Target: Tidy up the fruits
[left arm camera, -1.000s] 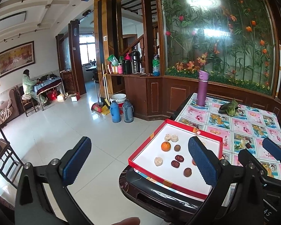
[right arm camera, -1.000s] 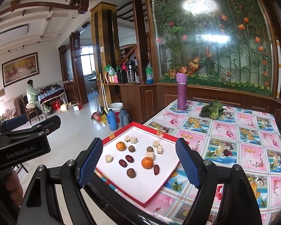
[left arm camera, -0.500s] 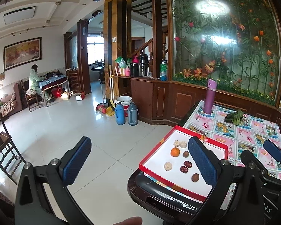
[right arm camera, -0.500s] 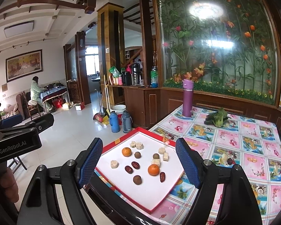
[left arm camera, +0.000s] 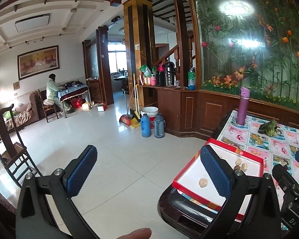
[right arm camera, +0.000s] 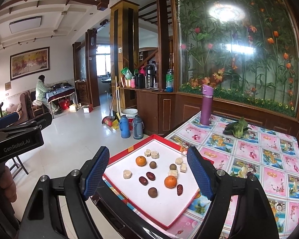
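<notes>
A red-rimmed white tray (right arm camera: 129,151) lies at the table's near corner. On it are two oranges (right arm camera: 170,181), brown longans (right arm camera: 152,191), dark red dates (right arm camera: 150,175) and pale cut pieces (right arm camera: 127,173). My right gripper (right arm camera: 148,177) hangs open above the tray, fruit showing between its fingers. My left gripper (left arm camera: 147,171) is open over the floor left of the table; its right finger hides most of the tray (left arm camera: 191,169), where pale pieces (left arm camera: 202,182) show.
A purple bottle (right arm camera: 206,105) and a leafy green vegetable (right arm camera: 237,129) stand on the patterned tablecloth (right arm camera: 269,159). Two blue thermoses (right arm camera: 124,126), a broom and a bucket are on the tiled floor. A person sits at a far table (right arm camera: 40,91). A wooden chair (left arm camera: 8,139) stands left.
The left gripper's view has swung left and away, so less of the tray shows. The right gripper has drawn slightly back from the tray. Both stay open.
</notes>
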Available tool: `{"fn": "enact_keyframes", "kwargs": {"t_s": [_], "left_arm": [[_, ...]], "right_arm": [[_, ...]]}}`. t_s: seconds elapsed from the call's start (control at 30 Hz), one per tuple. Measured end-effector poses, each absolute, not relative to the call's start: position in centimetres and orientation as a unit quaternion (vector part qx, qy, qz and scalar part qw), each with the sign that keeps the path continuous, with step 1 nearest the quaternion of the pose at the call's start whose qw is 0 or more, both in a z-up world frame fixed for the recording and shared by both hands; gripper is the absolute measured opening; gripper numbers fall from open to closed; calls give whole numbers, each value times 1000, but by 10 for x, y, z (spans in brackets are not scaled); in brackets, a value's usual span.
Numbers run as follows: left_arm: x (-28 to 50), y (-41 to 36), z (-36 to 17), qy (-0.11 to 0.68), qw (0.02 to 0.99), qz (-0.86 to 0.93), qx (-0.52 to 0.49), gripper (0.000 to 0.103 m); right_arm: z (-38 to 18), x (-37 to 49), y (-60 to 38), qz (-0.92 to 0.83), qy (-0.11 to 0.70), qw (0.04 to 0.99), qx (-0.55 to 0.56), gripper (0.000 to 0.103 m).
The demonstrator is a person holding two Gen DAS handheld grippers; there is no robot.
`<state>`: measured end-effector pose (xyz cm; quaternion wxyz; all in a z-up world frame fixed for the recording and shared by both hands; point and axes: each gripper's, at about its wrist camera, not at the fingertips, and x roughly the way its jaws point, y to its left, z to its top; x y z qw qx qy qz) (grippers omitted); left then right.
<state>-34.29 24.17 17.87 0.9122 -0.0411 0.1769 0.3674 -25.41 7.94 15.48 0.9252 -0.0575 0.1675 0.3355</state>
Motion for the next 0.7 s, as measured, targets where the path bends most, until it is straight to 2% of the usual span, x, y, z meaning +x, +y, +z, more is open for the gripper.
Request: {"fn": "enact_keyframes", "kwargs": {"t_s": [0.7], "left_arm": [[-308,250,174,193,922,335,-37,103]], "right_arm": [[146,-228,97,331,198,921,-54,80]]}}
